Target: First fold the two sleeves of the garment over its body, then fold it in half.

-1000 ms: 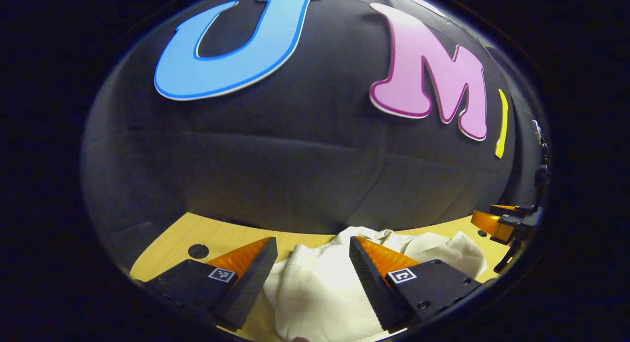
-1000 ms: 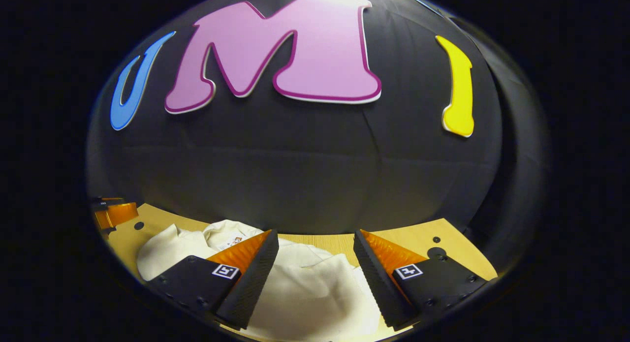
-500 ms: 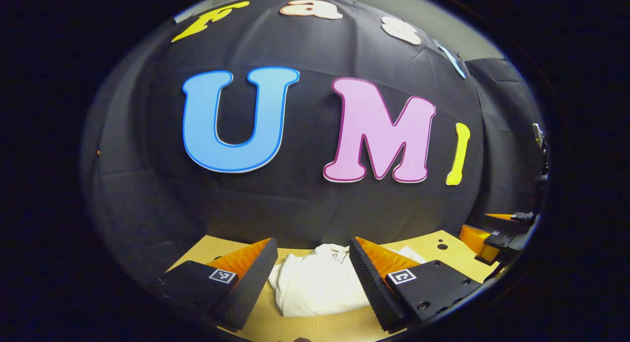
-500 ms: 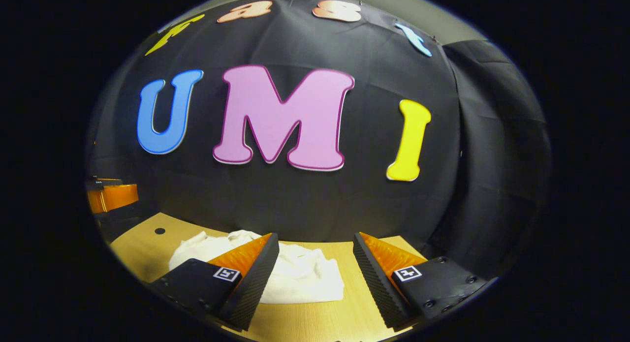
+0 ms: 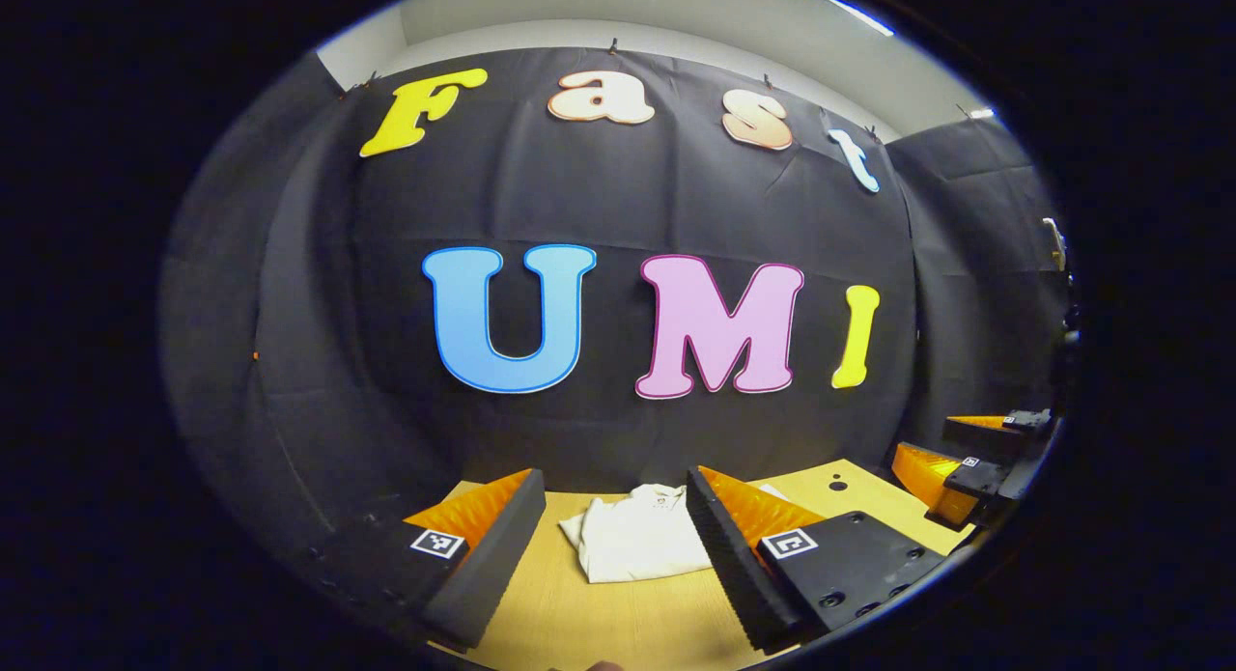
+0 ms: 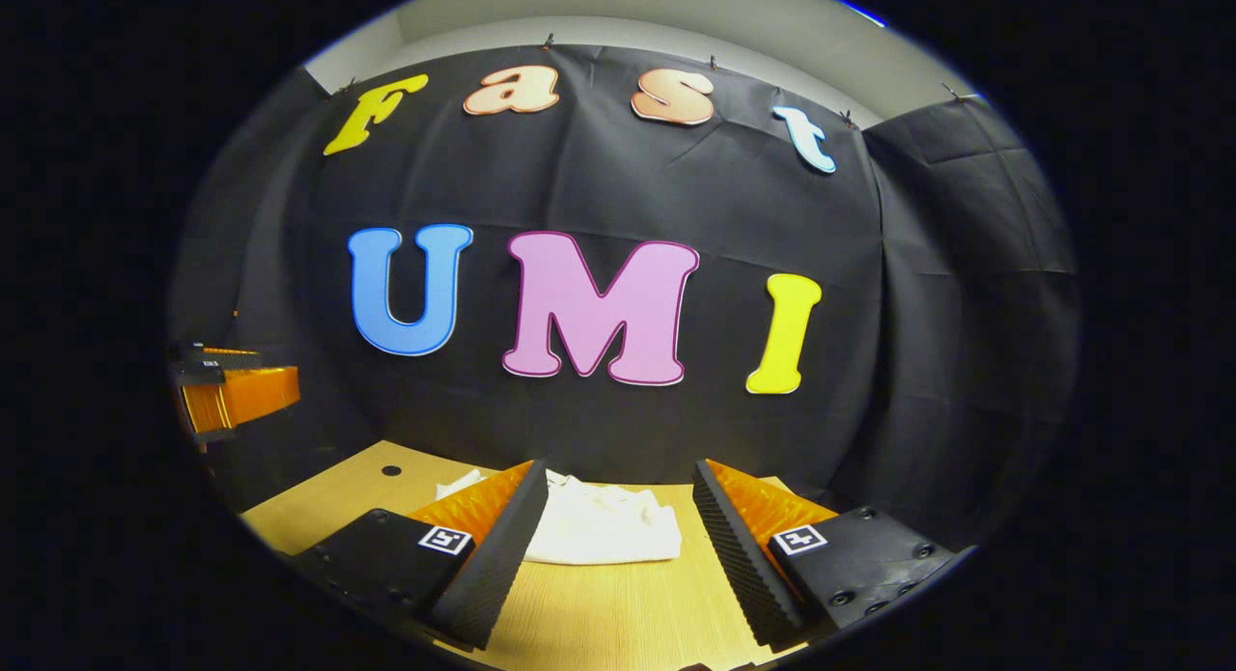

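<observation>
With the garment (image 5: pixel 637 545) lying folded on the table (image 5: pixel 618 623) and both the left gripper (image 5: pixel 608 545) and right gripper (image 6: pixel 613 541) wide, empty and clear of it, the remaining risk is judged to be the unweighted top layer springing open.

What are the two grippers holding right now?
Nothing. Both the left gripper and right gripper are open, and the garment lies on the table.

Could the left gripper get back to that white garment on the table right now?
Probably yes. The left gripper is open and the folded white garment lies straight ahead on the wooden table, apart from the fingers, with nothing between them.
</observation>
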Demonstrator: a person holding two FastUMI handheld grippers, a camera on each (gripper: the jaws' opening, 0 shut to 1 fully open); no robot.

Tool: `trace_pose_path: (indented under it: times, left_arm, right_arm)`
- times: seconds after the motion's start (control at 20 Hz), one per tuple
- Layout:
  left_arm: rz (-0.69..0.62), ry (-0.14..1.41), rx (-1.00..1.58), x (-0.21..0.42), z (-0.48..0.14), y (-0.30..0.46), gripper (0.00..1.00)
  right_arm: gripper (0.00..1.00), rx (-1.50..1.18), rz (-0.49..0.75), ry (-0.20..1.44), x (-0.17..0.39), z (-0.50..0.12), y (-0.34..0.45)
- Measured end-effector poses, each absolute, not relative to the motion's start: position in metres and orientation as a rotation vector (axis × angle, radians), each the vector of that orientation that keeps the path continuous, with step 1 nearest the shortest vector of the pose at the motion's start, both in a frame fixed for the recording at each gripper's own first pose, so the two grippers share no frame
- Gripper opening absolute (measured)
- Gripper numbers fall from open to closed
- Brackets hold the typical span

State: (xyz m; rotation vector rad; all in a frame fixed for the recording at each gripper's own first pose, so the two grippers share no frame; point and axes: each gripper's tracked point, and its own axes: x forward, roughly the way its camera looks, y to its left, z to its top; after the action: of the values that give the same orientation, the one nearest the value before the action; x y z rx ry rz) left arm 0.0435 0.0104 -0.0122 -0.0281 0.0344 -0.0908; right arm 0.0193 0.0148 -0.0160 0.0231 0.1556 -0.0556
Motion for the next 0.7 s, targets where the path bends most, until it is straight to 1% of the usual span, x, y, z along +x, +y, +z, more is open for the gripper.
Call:
trace_pose_path:
  times: [0.1, 0.25, 0.3, 0.35, 0.4, 0.55, 0.7]
  left_arm:
    - [-0.088, -0.009, -0.022, 0.006, -0.004, 0.005, 0.96]
    - [-0.026, -0.066, -0.035, -0.043, -0.005, 0.018, 0.95]
    - [-0.026, -0.078, -0.039, -0.057, -0.006, 0.021, 0.96]
    - [-0.029, -0.086, -0.050, -0.067, -0.007, 0.022, 0.96]
    - [-0.042, -0.087, -0.069, -0.077, -0.010, 0.022, 0.95]
    - [-0.068, -0.108, -0.104, -0.089, -0.011, 0.025, 0.95]
    - [-0.077, -0.153, -0.037, -0.089, -0.005, 0.025, 0.96]
  right_arm:
    - [0.97, 0.020, -0.046, 0.143, -0.007, -0.006, 0.020]
    - [0.96, 0.067, -0.022, 0.146, -0.043, 0.003, 0.037]
    - [0.94, 0.074, -0.007, 0.136, -0.052, 0.007, 0.041]
    - [0.96, 0.065, -0.010, 0.126, -0.064, 0.009, 0.042]
    - [0.96, 0.029, -0.029, 0.080, -0.073, 0.016, 0.034]
    - [0.96, -0.051, -0.027, -0.008, -0.091, 0.029, 0.034]
    - [0.96, -0.030, -0.008, 0.009, -0.097, 0.021, 0.045]
